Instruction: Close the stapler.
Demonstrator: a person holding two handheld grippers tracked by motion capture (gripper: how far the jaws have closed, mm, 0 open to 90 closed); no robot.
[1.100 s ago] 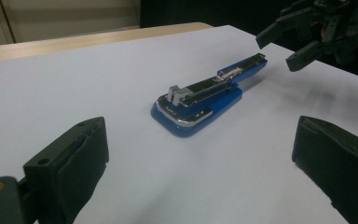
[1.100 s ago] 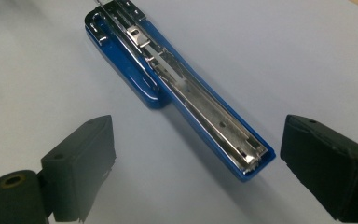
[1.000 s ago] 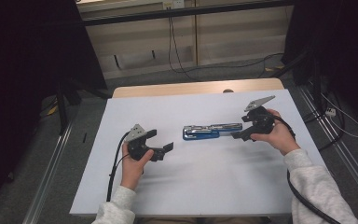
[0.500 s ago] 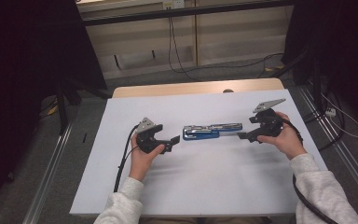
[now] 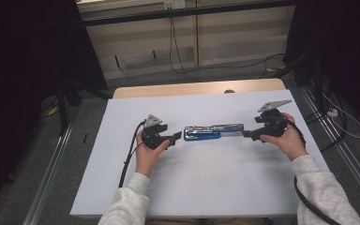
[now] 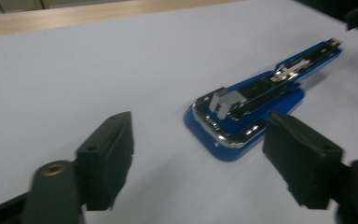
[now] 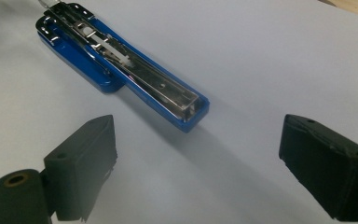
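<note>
Stapler [image 5: 213, 132] laid flat on sheet [image 5: 206, 187] (blue, metal top). Left gripper [image 5: 177, 137] spread, jaws just narrowed, nothing pinched; right gripper [image 5: 244, 133] spread, stapler untouched.

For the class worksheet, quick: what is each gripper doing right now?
Left gripper: open, fingers have just been closing, stapler end ahead of them, not touched.
Right gripper: open, holding nothing, just short of the stapler's other end.
</note>
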